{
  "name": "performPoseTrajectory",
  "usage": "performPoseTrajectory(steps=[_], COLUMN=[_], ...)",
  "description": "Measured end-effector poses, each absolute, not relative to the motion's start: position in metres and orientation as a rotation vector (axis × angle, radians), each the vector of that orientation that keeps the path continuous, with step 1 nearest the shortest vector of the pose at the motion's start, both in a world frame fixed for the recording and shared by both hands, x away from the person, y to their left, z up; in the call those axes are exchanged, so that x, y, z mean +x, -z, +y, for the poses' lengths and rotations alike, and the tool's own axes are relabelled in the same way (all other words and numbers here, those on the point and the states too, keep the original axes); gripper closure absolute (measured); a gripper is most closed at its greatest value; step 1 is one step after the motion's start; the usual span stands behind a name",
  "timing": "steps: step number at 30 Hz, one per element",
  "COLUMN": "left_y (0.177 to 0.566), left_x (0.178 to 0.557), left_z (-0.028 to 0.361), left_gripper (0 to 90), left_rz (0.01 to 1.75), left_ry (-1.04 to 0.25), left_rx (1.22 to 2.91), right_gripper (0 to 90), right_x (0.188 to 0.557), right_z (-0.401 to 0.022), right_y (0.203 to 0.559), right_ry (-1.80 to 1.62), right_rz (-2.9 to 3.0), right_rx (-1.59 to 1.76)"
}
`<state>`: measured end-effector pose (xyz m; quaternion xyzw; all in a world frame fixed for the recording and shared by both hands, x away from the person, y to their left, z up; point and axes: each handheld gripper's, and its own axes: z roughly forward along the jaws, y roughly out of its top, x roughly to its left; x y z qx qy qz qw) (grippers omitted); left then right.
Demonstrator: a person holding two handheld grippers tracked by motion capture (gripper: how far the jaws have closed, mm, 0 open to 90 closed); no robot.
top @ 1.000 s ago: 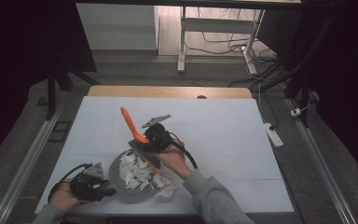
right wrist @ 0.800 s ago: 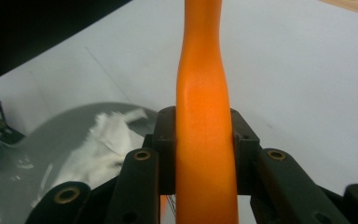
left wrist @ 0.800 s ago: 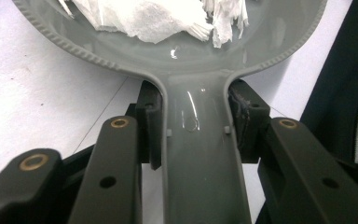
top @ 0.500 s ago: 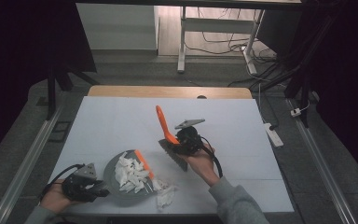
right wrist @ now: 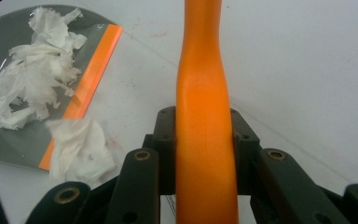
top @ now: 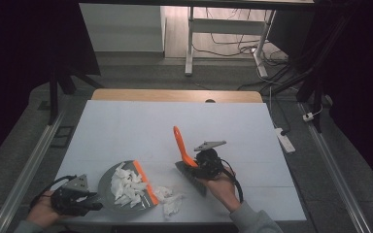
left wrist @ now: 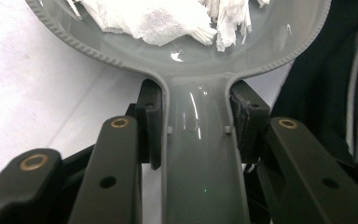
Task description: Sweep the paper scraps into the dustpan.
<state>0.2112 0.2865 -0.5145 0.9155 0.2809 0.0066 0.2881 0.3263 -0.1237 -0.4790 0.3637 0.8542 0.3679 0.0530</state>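
A grey dustpan (top: 108,185) with an orange lip (top: 144,181) lies near the table's front left and holds several torn white paper scraps (top: 125,186). My left gripper (top: 74,201) is shut on the dustpan's handle (left wrist: 198,158), which runs between the jaws of that gripper (left wrist: 198,123). To the right, my right gripper (top: 207,162) is shut on the orange handle (top: 179,144) of a hand brush, whose dark head (top: 191,176) rests by the table. In the right gripper view the handle (right wrist: 203,93) rises between the jaws of the gripper (right wrist: 205,140). Loose scraps (top: 171,199) lie just outside the lip.
The white table top (top: 126,131) has a wooden far edge (top: 175,95). A white power strip (top: 284,141) lies off the right side. Metal rails (top: 29,165) run along both sides. Desk legs and cables (top: 233,39) stand beyond the table.
My right gripper has carried the brush from over the dustpan to the right and slightly nearer. The left gripper has drawn the dustpan a little left and toward the front edge.
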Motion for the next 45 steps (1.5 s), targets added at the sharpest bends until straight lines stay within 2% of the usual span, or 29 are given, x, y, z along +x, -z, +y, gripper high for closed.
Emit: performPoseTrajectory(steps=[5, 12, 24, 31, 38, 45], left_y=[0.514, 0.513, 0.516, 0.516, 0.52, 0.52], left_x=[0.204, 0.203, 0.205, 0.207, 0.209, 0.21], left_z=[0.284, 0.273, 0.25, 0.246, 0.247, 0.245], left_gripper=[62.0, 61.9, 61.9, 61.8, 61.8, 61.7], left_rz=[0.701, 0.694, 0.734, 0.748, 0.79, 0.838], left_ry=[0.0, 0.011, 0.041, 0.044, 0.056, 0.049], left_rx=[2.462, 2.464, 2.456, 2.439, 2.394, 2.383], right_gripper=[70.2, 70.3, 70.3, 70.3, 70.2, 70.2], right_x=[0.313, 0.299, 0.302, 0.304, 0.313, 0.324], right_z=[-0.12, -0.094, -0.045, -0.017, -0.039, -0.069], right_y=[0.48, 0.485, 0.491, 0.479, 0.463, 0.465], right_ry=[-1.116, -1.094, -1.205, -1.371, -1.367, -1.298], right_rz=[2.617, 2.65, 2.685, 2.671, 2.594, 2.532], right_rx=[1.127, 1.109, 1.085, 1.046, 1.023, 1.089])
